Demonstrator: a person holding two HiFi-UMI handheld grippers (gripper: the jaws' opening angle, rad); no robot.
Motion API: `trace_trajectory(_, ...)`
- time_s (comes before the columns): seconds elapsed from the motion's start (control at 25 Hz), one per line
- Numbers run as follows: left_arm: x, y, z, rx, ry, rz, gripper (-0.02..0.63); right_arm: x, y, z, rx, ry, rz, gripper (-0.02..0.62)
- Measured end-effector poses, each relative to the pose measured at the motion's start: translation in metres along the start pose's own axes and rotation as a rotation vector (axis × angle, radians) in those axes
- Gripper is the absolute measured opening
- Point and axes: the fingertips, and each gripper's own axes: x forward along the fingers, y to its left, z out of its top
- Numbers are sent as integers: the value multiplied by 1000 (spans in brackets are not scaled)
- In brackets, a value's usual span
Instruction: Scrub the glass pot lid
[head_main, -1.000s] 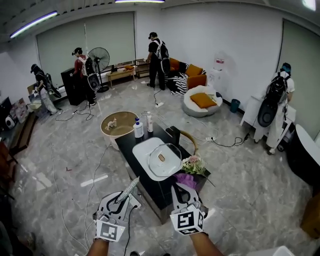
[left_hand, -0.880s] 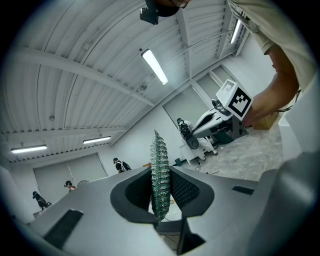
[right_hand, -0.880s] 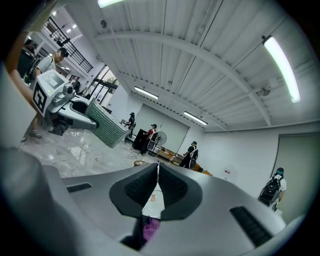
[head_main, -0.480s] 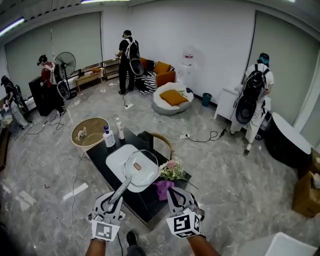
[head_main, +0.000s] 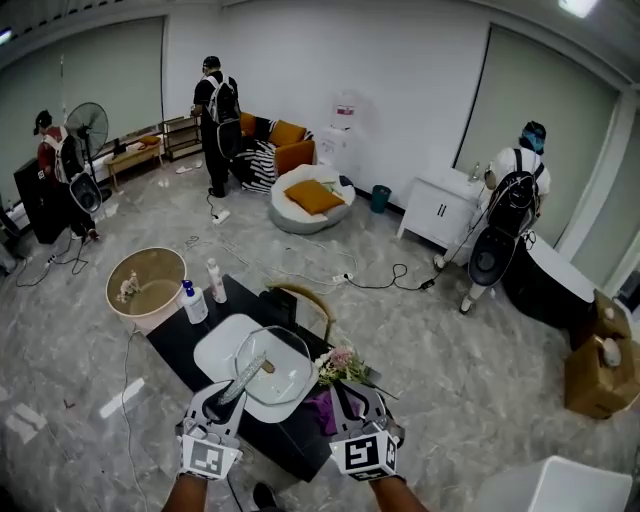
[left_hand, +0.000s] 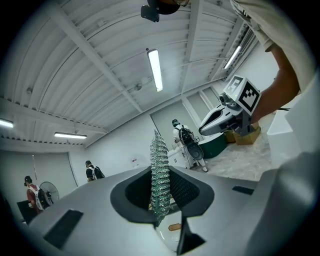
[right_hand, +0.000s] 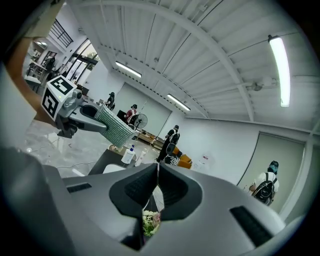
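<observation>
The glass pot lid with a brown knob lies on a white tray on the black low table. My left gripper is shut on a silvery mesh scrubber, whose tip reaches over the lid's near left edge. In the left gripper view the scrubber stands upright between the jaws of the left gripper. My right gripper hovers at the table's near right corner, beside the lid. In its own view the right gripper is shut with nothing in it.
Flowers and a purple cloth lie right of the tray. Two bottles stand at the table's far end, and a round wooden side table stands beyond them. A chair stands behind the table. Cables cross the floor. Several people stand around the room.
The head view has swung right and come closer to the table. Both grippers have moved up to the tray, and the scrubber tip now reaches over the lid.
</observation>
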Motion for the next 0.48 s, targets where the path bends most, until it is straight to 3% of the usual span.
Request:
trace_trajectory(0.28, 40, 48, -37, -19, -4, -72, 87, 58, 10, 7, 1, 50, -40, 26)
trace_trajectory(0.48, 60, 78, -67, 86, -12, -103, 87, 87, 19, 17, -13, 73, -53, 26)
